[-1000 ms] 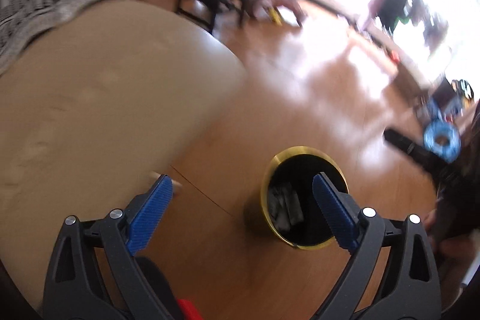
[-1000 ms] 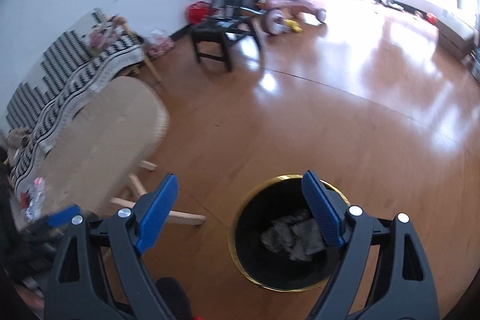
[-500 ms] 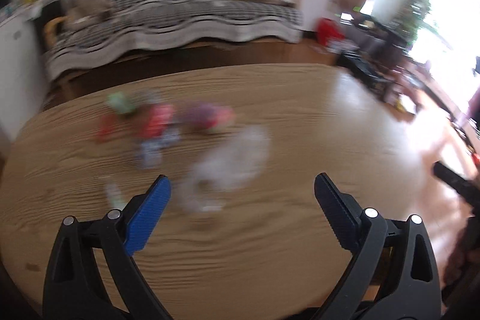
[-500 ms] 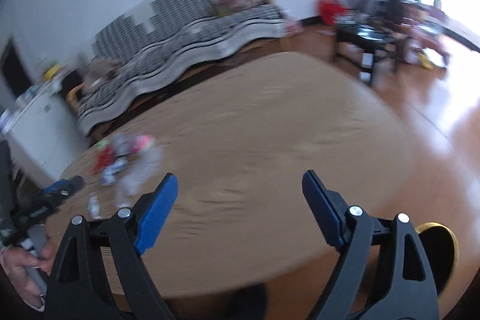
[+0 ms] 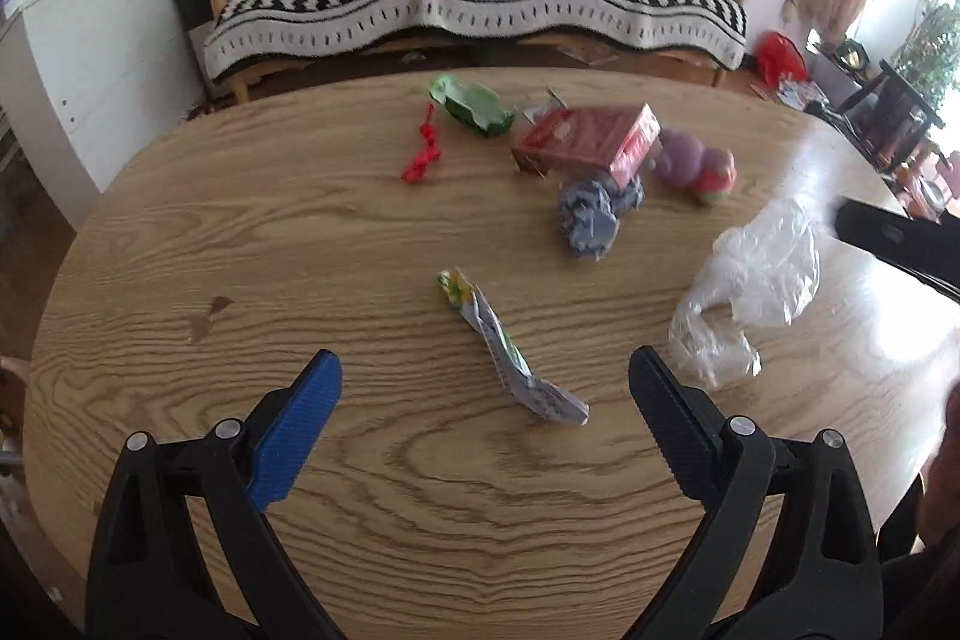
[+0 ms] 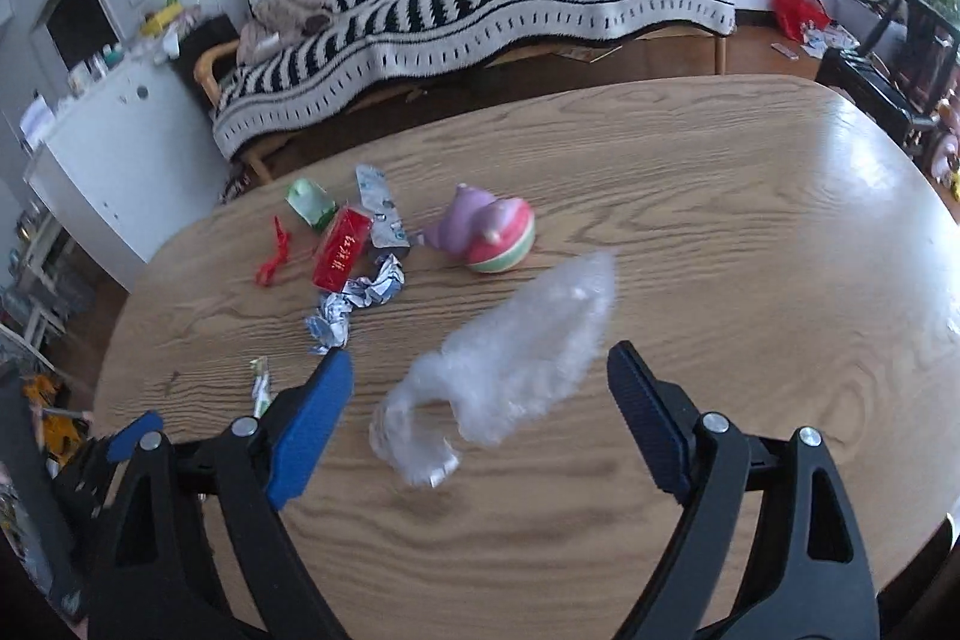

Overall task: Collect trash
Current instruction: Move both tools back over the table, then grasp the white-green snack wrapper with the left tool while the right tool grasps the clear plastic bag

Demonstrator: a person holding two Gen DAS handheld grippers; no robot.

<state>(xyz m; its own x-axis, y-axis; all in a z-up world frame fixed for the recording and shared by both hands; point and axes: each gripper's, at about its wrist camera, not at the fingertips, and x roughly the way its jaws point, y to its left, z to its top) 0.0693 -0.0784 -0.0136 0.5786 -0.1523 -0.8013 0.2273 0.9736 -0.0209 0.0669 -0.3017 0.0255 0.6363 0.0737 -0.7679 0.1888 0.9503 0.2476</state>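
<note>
Both my grippers, left (image 5: 483,379) and right (image 6: 480,379), are spread wide, holding nothing. Trash all sits on the table (image 5: 300,232): plastic bag (image 6: 516,358), wrapper (image 5: 510,352), foil (image 6: 360,298), red box (image 6: 341,249) (toy (image 6: 489,235) maybe not trash). Plenty left.

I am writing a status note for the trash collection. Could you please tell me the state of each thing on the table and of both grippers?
Left gripper: open, empty.
Right gripper: open, empty.
Clear plastic bag: crumpled, lying on the table.
Printed wrapper: flattened, twisted.
Foil ball: crumpled.
Red box: lying on its side.
Green wrapper: crumpled.
Red string: loose, tangled.
Toy top: tipped over.
</note>
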